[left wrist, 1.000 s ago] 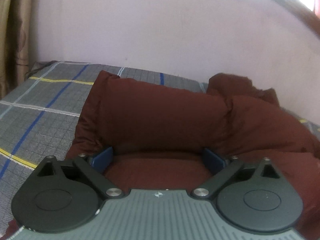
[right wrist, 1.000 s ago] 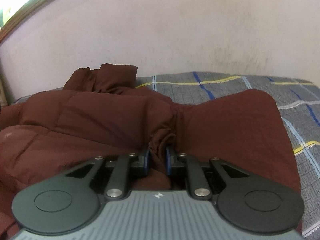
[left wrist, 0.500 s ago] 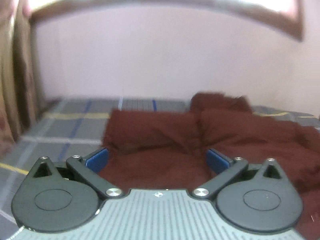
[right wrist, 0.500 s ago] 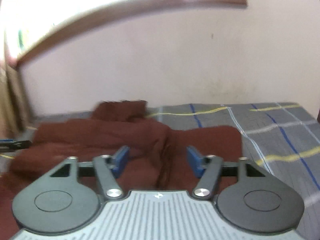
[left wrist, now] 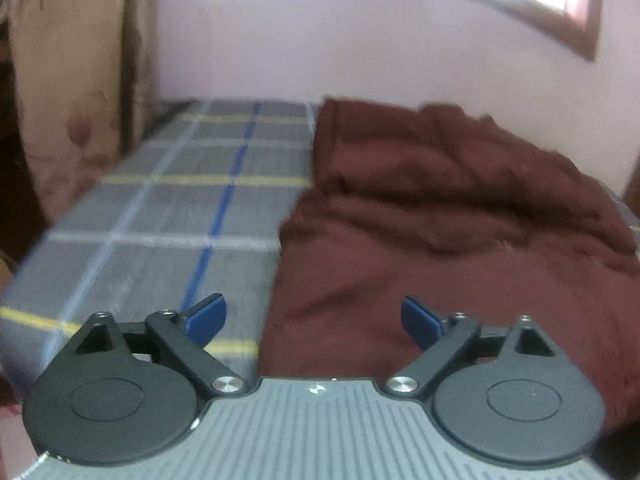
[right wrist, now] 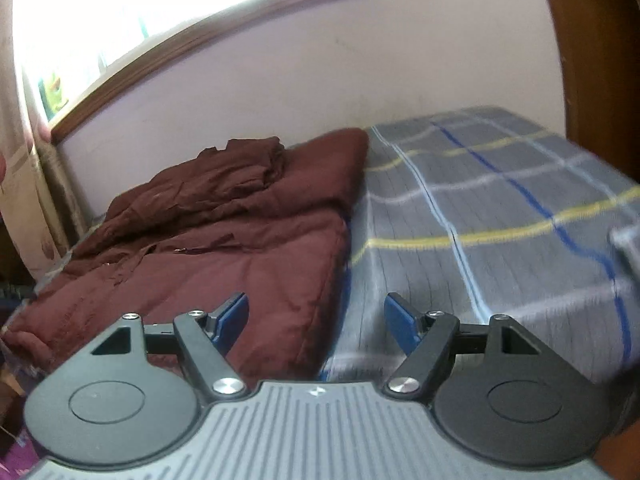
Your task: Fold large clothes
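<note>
Maroon quilted fabric: the large padded garment (left wrist: 440,232) lies in a rumpled, partly folded heap on the bed (left wrist: 168,208), which is covered in a grey checked sheet with blue, yellow and pale stripes. In my left wrist view the garment fills the right half of the bed, from the near edge to the far wall (left wrist: 360,40), with bare sheet to its left. In my right wrist view the same garment (right wrist: 224,240) occupies the left half, its straight edge running near to far, with bare sheet (right wrist: 500,220) to its right.

My left tongs (left wrist: 314,318) stand wide apart and are narrowing slightly; their blue pads (left wrist: 206,318) grip nothing, and the garment's near left edge shows in the gap below them. My right tongs (right wrist: 316,320) are also well apart and widening; nothing is held, and the garment's right edge shows in the gap beyond them.

A floral curtain (left wrist: 68,92) hangs at far left, and a bright wood-framed window (right wrist: 168,20) sits above the wall. Both views are slightly blurred.
</note>
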Motion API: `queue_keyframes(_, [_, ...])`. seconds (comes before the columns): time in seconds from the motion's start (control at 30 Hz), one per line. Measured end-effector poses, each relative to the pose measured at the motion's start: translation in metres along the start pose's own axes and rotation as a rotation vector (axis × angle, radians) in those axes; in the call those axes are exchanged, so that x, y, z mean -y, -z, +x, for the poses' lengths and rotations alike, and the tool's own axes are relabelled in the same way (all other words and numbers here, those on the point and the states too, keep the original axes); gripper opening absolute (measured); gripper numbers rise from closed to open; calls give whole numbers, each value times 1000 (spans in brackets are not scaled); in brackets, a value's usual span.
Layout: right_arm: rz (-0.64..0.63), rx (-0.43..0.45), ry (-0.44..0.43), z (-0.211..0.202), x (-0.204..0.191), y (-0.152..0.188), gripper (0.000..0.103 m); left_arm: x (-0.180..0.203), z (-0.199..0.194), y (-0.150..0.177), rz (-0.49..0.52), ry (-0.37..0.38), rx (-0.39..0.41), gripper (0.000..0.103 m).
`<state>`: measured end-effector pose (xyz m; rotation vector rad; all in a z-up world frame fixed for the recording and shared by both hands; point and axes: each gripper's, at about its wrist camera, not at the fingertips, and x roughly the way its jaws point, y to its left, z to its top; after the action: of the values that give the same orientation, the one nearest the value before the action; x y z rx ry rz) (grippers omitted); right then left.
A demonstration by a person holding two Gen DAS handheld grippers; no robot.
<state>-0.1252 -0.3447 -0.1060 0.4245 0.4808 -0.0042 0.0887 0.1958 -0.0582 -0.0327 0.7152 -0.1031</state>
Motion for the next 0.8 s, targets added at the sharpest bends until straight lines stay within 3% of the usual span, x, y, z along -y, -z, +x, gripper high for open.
queue_keyframes(0.07, [1,1,-20,0,-2,5,69,-5,2,9,-48,67,-42,88])
queue_keyframes(0.13, [-17,-23,-16,5,-9,8,44,-8,4,16,-88,89,-62,86])
queue_keyframes(0.2, [-1,-67,-46,12,-13,15,30,-11,5,24,-135,126,-77,84])
queue_keyframes(0.3, [-16,-94,-27,18,-22,22,20,-17,3,29,-163,168,-76,78])
queue_keyframes(0.33, [-4,-98,-32,18,-22,21,15,-18,1,30,-156,181,-80,71])
queue_keyframes(0.4, [57,-94,-63,15,-16,17,13,-24,-3,31,-151,213,-86,64])
queue_keyframes(0.5, [95,-104,-88,14,-6,13,13,-35,-5,34,-161,235,-79,65])
queue_keyframes(0.6, [112,-128,-89,17,-4,14,21,-42,-6,39,-157,262,-67,78])
queue_keyframes(0.63, [110,-134,-82,16,-5,16,35,-40,-6,41,-142,274,-65,87])
queue_keyframes(0.67, [115,-147,-83,17,-6,16,40,-36,-6,42,-127,289,-64,92])
queue_keyframes(0.73, [121,-158,-112,17,-9,19,41,-28,-6,46,-89,289,-57,91])
queue_keyframes(0.77, [102,-151,-104,17,-12,20,38,-23,-7,46,-63,279,-53,81])
queue_keyframes(0.8, [88,-149,-104,18,-14,20,27,-21,-6,45,-51,278,-53,73])
